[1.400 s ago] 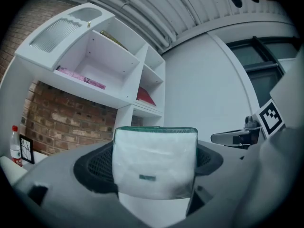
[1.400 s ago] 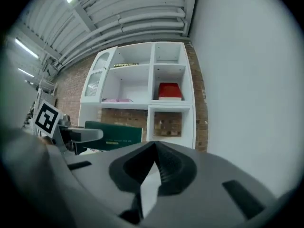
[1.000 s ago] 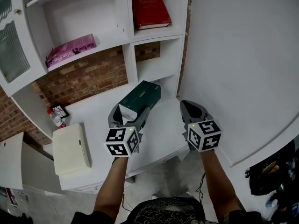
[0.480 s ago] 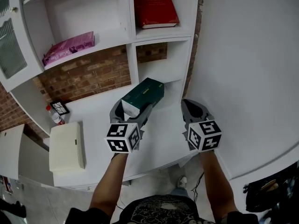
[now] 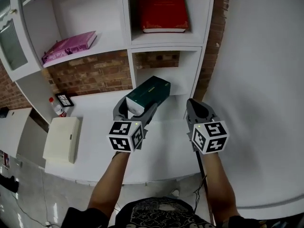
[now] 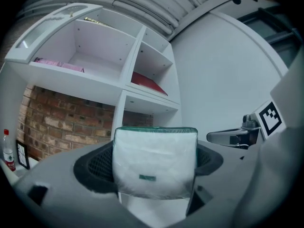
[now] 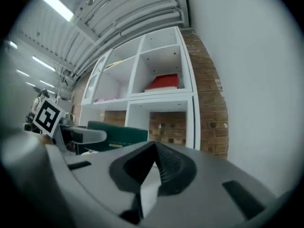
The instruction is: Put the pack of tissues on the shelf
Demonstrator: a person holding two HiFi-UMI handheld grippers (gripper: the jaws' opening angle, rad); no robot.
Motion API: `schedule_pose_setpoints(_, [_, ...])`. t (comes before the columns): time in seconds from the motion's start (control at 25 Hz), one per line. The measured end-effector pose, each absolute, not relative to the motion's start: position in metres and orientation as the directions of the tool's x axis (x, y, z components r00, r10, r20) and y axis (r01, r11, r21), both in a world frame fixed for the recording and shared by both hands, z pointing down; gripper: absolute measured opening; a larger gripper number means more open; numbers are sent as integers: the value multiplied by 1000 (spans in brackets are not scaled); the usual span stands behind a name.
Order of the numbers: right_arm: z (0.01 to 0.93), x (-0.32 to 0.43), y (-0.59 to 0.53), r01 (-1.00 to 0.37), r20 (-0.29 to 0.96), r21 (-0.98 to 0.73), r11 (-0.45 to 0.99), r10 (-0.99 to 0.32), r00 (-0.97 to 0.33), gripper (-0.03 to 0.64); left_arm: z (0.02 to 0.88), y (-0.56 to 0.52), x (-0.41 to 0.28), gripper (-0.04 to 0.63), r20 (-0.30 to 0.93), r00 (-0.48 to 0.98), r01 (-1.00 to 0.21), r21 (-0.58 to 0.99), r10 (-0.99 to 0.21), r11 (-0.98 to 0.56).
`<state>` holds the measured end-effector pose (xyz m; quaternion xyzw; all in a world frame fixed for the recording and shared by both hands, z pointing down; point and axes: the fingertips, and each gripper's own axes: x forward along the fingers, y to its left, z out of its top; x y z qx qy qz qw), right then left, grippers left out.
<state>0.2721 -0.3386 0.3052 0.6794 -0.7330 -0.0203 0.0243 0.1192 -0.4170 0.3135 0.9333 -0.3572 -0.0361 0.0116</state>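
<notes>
While the left tongs (image 5: 137, 107) are clamped on the white near end of the pack of tissues (image 5: 149, 93), they hold the dark green pack above the white tabletop (image 5: 161, 148), its far end pointing at the open lower right compartment of the white shelf (image 5: 164, 77). The right tongs (image 5: 197, 109) hang just to the right of the pack, their jaws pressed together with nothing between them. A red book (image 5: 163, 6) lies in the compartment above, a pink book (image 5: 70, 45) lies further left, and a cream box (image 5: 61, 139) and a small bottle (image 5: 57, 109) sit at the tabletop's left end.
</notes>
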Motion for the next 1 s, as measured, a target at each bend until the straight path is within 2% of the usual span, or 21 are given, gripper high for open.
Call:
schedule_pose_setpoints(0.48, [302,296,-382,-960,6,59,274,-962,-274,5,308,-436,148,457,-65,623,-777,57,-779,-627])
schedule_pose_setpoints(1.0, [307,310,-405,-920,34,118,374,-927,-373,5,316,-486,201,457,-84,571,-816,50,-817,-575])
